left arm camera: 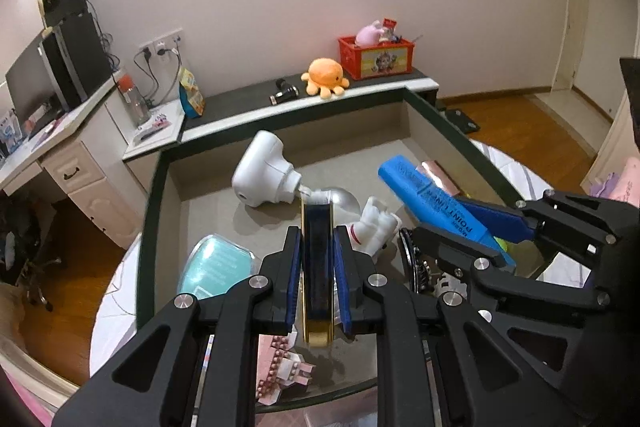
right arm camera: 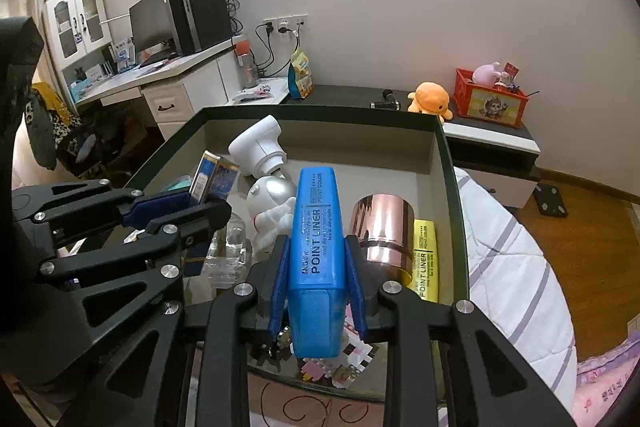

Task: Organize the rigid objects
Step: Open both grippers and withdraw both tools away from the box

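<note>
Grippers held over the dark-rimmed tray (left arm camera: 452,135), each one clamped on an object.

A flat navy box with gold edges (left arm camera: 317,267) is pinched edge-on between the blue pads of the left gripper (left arm camera: 317,255), its far end reaching past the fingertips above the tray floor. A blue highlighter (right arm camera: 316,259) marked "POINT LINER" is squeezed between the pads of the right gripper (right arm camera: 316,267), its cap end sticking out beyond the jaws over the tray's middle. Inside the tray, a white camera-like device (left arm camera: 262,171) is seen near the far wall, an astronaut figure (right arm camera: 272,207) at the centre, and a copper cylinder (right arm camera: 382,231) and yellow highlighter (right arm camera: 424,259) by the right wall.
</note>
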